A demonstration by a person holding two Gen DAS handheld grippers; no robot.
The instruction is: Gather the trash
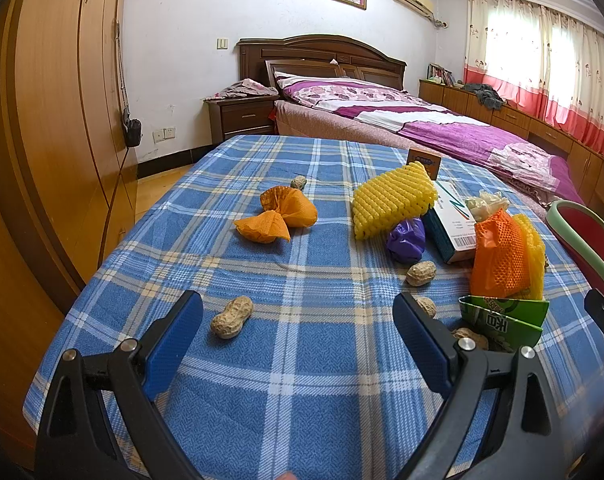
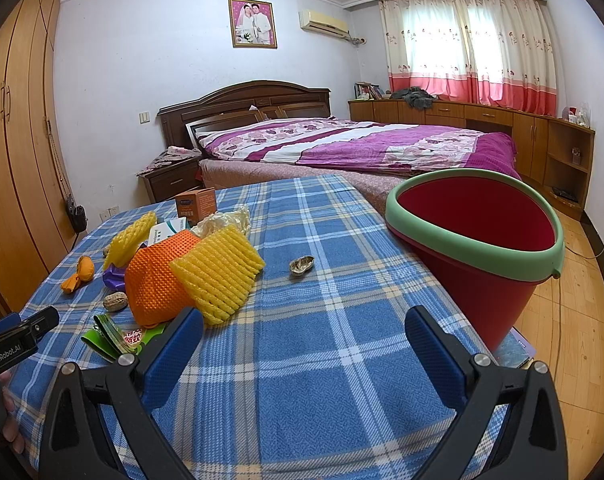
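Note:
Trash lies on a blue plaid tablecloth. In the left wrist view I see a peanut just ahead of my open, empty left gripper, an orange paper wad, yellow foam netting, a purple wrapper, orange netting and a green carton. In the right wrist view my right gripper is open and empty. A red bucket with a green rim stands to its right, a peanut shell ahead, and orange netting and yellow netting to its left.
A white and teal box and a small orange box sit behind the pile. A bed stands beyond the table, a wardrobe on the left. The left gripper's body shows at the left edge of the right wrist view.

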